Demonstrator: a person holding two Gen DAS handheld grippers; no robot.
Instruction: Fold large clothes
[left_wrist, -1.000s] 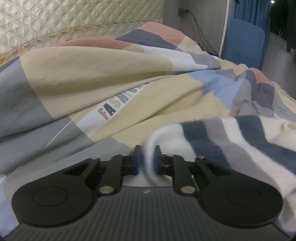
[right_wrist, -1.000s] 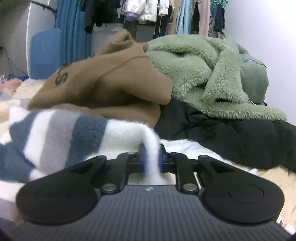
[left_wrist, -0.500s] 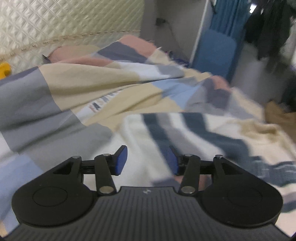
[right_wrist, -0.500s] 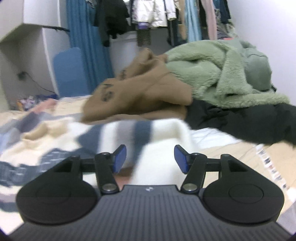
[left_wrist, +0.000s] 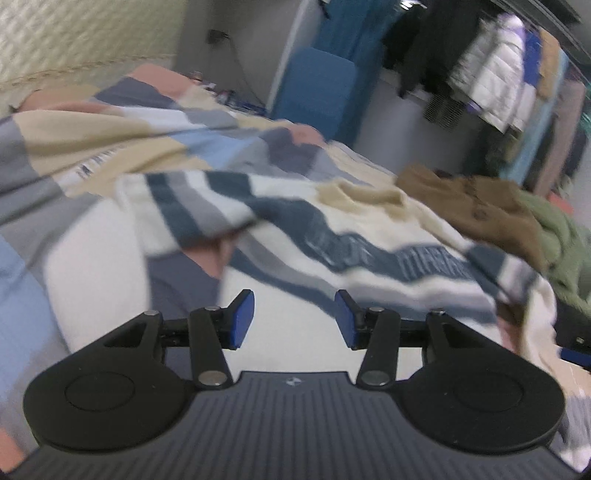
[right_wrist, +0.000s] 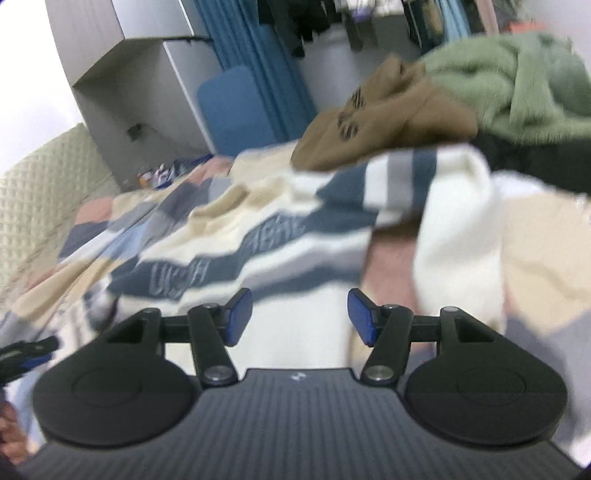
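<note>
The striped sweater (left_wrist: 332, 236) lies spread on the bed (left_wrist: 92, 147), at twelve o'clock beyond both pairs of fingers. The left gripper (left_wrist: 294, 319) and right gripper (right_wrist: 300, 317) each have fingers parted, nothing pinched between them, hanging over its white hem.

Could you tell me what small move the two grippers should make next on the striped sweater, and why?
Probably lower each open hand-held gripper, left and right, onto the striped sweater hem below them and pinch. Both sleeves already lie folded across its front, and neither gripper holds anything.
</note>
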